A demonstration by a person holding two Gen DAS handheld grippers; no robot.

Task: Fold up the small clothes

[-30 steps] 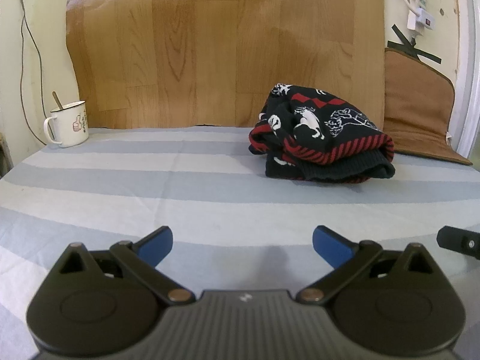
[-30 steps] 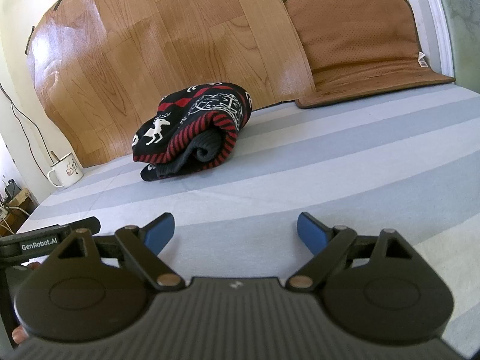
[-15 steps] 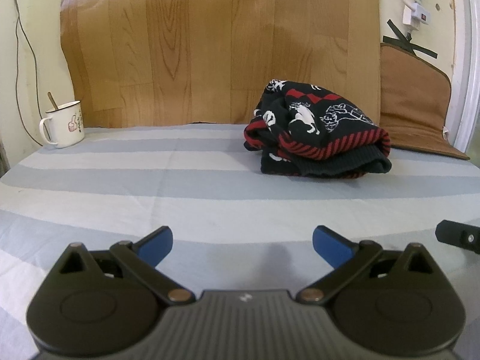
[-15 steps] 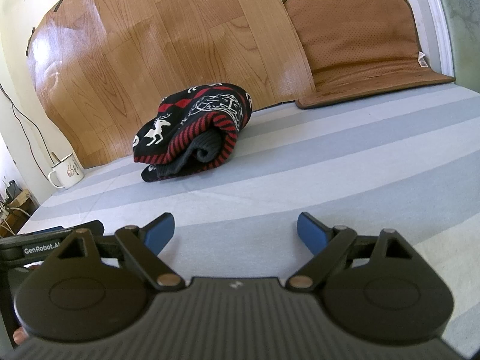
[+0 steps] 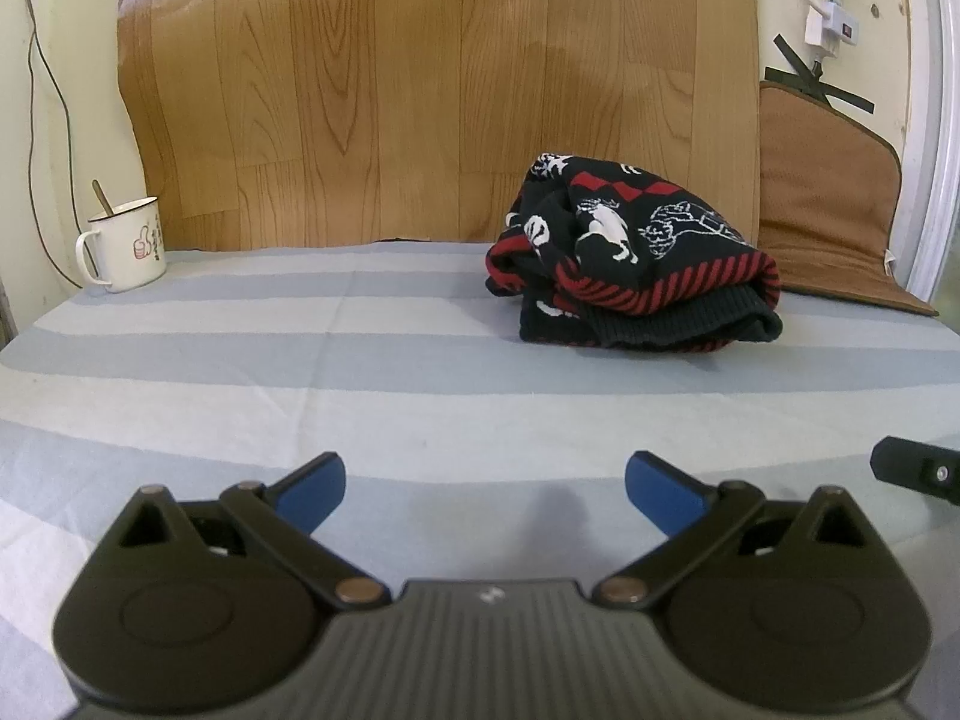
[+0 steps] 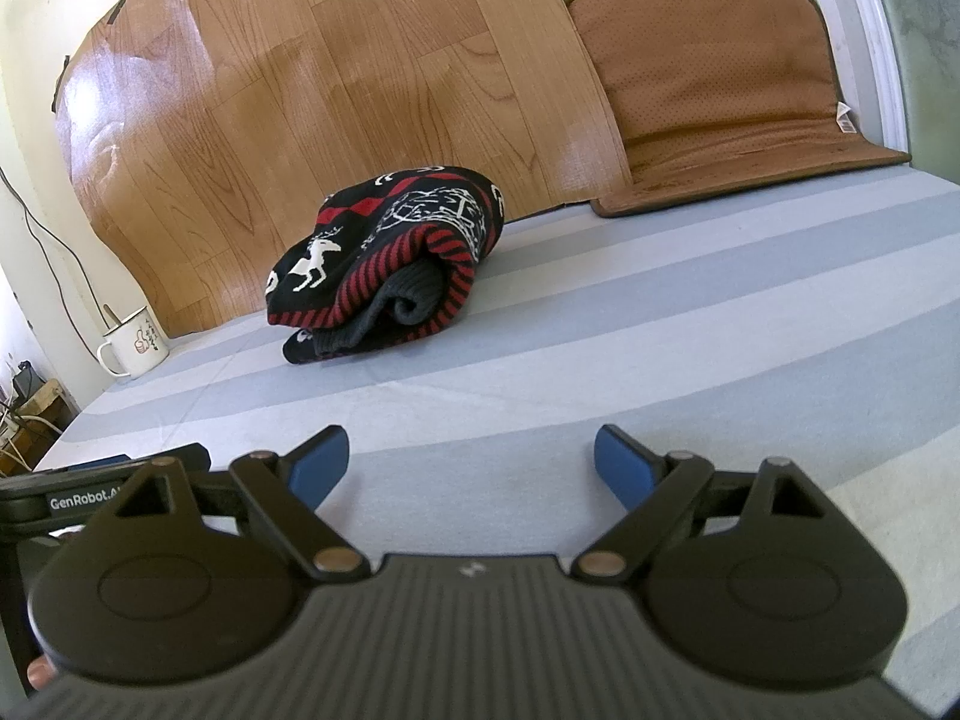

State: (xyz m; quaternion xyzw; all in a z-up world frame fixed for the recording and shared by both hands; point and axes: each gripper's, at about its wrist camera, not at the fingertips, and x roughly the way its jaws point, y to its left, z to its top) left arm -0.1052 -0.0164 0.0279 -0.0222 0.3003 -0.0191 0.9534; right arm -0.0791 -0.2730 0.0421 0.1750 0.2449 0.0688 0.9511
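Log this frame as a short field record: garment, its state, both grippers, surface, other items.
garment: black, red and white patterned sweater
state: folded into a bundle, lying on the striped sheet, untouched
left gripper: jaws open, empty, short of the sweater
right gripper: jaws open, empty, short of the sweater
other items: enamel mug with a utensil in it, far left; brown mat against the wall; wood-pattern sheet behind

Beyond the right claw (image 6: 471, 459), the folded sweater (image 6: 384, 264) hides its own inner layers. Left of it, the left claw (image 6: 90, 489) is cut off by the frame edge.
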